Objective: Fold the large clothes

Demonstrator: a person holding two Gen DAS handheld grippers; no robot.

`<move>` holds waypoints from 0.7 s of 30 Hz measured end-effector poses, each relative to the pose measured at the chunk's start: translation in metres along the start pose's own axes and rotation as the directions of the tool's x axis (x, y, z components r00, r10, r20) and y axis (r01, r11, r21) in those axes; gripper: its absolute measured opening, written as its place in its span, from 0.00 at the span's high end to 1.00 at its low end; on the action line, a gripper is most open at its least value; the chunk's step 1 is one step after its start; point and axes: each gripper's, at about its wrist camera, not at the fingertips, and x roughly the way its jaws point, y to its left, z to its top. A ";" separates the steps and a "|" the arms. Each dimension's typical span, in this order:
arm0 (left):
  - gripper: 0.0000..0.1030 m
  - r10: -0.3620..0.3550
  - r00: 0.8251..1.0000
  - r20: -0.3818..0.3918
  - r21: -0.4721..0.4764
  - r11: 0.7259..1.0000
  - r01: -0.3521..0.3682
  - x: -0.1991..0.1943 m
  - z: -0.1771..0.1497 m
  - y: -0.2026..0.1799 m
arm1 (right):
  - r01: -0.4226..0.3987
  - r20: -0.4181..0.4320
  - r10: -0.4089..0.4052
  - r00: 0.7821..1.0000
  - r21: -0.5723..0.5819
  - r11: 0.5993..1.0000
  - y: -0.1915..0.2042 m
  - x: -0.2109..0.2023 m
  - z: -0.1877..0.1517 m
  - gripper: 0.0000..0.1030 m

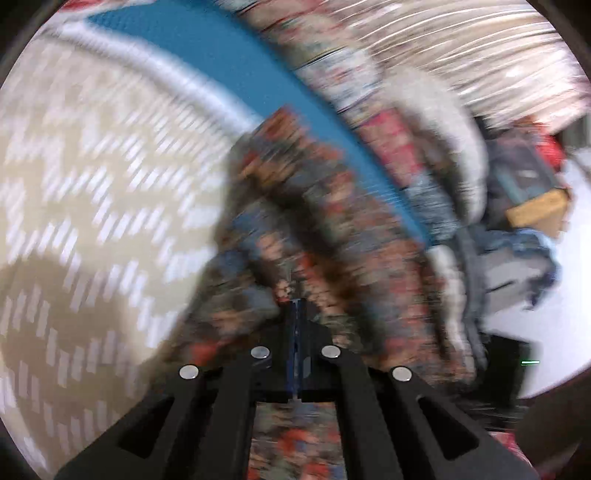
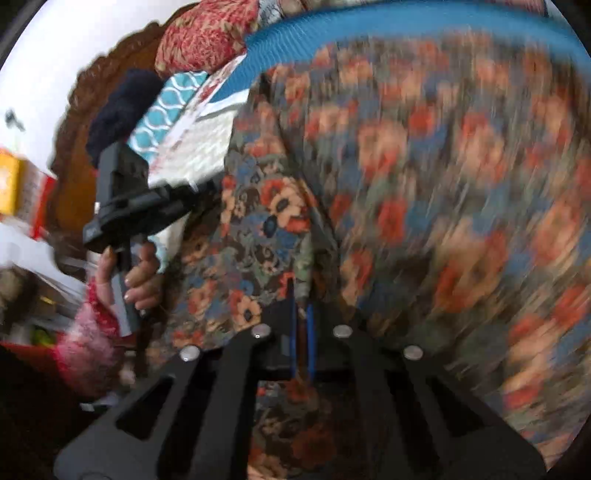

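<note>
left gripper (image 1: 297, 306) jaws closed on floral garment (image 1: 295, 206). right gripper (image 2: 303, 302) jaws likewise pinch the floral garment, above the blue mat (image 2: 369, 29).

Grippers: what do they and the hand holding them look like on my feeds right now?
Both the left gripper and the right gripper are matte black, with angular cut-out arms, round silver studs and blue liners on the inner faces of the jaws. The right wrist view also shows the other unit's dark grey handle, in a bare hand with pale nails and a fuzzy pink-red cuff. No cables are visible.
</note>
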 end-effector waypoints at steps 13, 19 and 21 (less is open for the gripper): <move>0.82 -0.067 0.995 0.072 0.041 0.997 0.064 0.010 -0.016 0.009 | 0.337 0.109 -0.334 0.936 -0.009 0.941 -0.038 -0.031 0.097 0.79; 0.82 -0.050 0.993 0.109 0.099 0.994 0.039 0.003 -0.025 0.009 | 0.064 0.089 -0.050 0.995 -0.156 0.986 0.043 0.065 0.203 0.45; 0.82 -0.059 0.992 0.111 0.098 0.994 0.048 0.003 -0.025 0.010 | 0.076 0.027 -0.072 0.997 -0.199 0.977 0.053 0.104 0.211 0.44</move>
